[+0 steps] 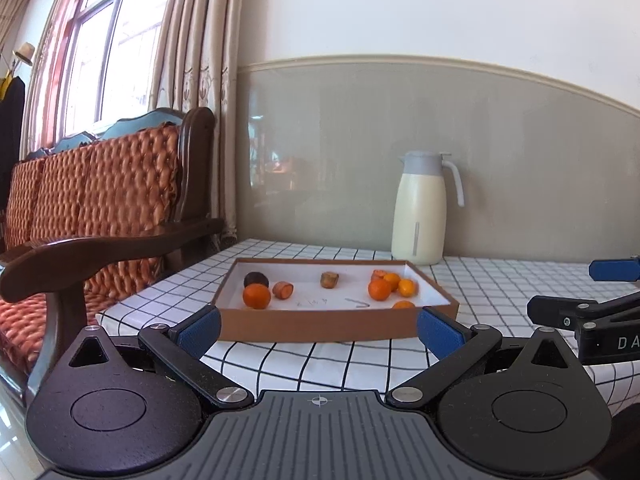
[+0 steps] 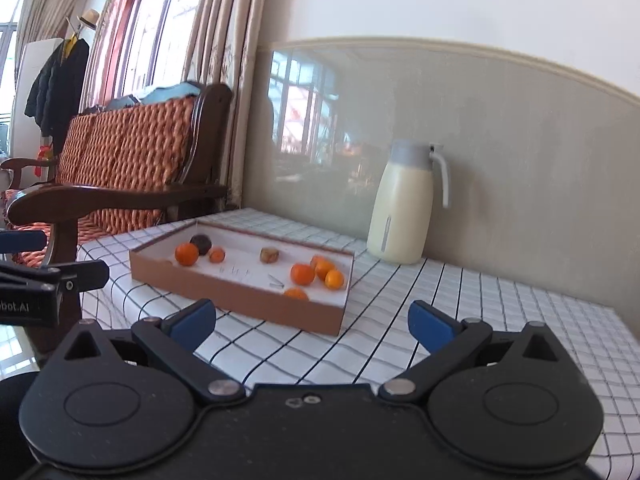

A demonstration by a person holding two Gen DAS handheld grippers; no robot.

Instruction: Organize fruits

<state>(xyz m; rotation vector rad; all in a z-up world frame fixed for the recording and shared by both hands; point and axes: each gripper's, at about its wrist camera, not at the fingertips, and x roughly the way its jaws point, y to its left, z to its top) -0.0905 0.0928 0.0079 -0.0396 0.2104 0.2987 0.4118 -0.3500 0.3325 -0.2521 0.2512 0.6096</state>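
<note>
A shallow brown cardboard tray (image 1: pixel 320 325) (image 2: pixel 240 300) with a white floor lies on the checked tablecloth. At its left sit an orange (image 1: pixel 256 296) (image 2: pixel 187 254), a dark round fruit (image 1: pixel 256 279) (image 2: pixel 201 244) and a small reddish piece (image 1: pixel 283 289) (image 2: pixel 217 255). A brown lump (image 1: pixel 329 279) (image 2: pixel 269 255) rests mid-tray. Several oranges (image 1: pixel 389 285) (image 2: pixel 316 272) cluster at the right. My left gripper (image 1: pixel 319 330) stands open just before the tray's near wall, holding nothing. My right gripper (image 2: pixel 312 326) is open too, short of the tray's near corner.
A cream thermos jug (image 1: pixel 420 210) (image 2: pixel 402 212) with a grey lid stands by the wall behind the tray. A wooden sofa (image 1: pixel 92 216) (image 2: pixel 120 160) with orange cushions borders the table's left edge. The right gripper's arm (image 1: pixel 580 316) shows at right in the left wrist view.
</note>
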